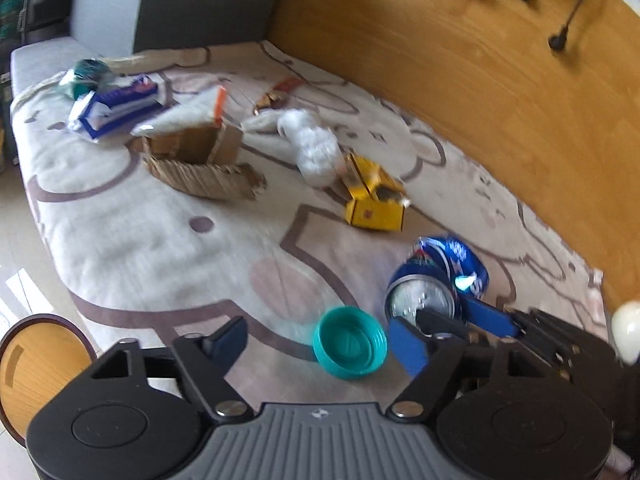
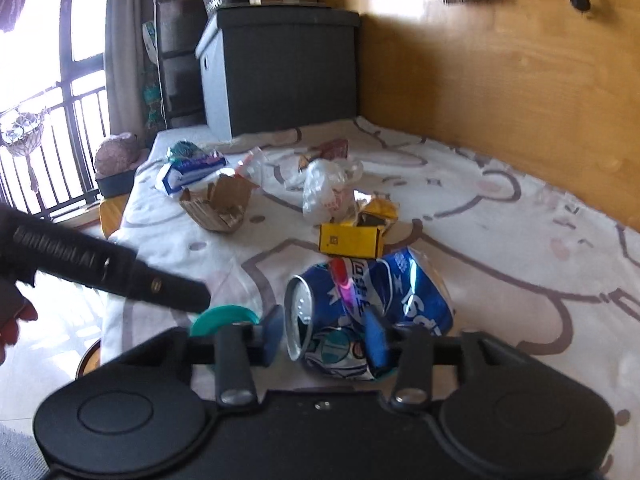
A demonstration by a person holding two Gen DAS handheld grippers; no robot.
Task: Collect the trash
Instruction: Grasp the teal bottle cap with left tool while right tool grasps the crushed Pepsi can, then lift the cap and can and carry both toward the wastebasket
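On the patterned bedspread (image 1: 132, 240), beside the wooden wall panel (image 1: 460, 80), a crushed blue soda can (image 2: 372, 312) lies on its side with its silver top turned toward the left gripper, and everything else can be placed from it. Right gripper (image 2: 324, 336) reaches the can from the near side: one blue pad sits at the silver rim and the other presses into the dented blue side, so the jaws look clenched on the can, though the fisheye edge makes the contact at the rim hard to confirm. Just left of the can lies a teal bottle cap (image 1: 349, 342), open side up, between the spread fingers of the left gripper (image 1: 320, 344); its jaws stand released around the cap, and the pads do not touch it. Behind the can, near it, rests a torn yellow carton (image 1: 374, 200), and beyond that a crumpled white plastic bag (image 1: 314, 148). Farther back and to the left of the can sits a ripped brown cardboard box (image 1: 196, 160), then a blue and white packet (image 1: 116, 108) and a green wrapper (image 1: 86, 74) near the far end of the bed. A dark storage box (image 2: 280, 72) stands past the bed's far end.
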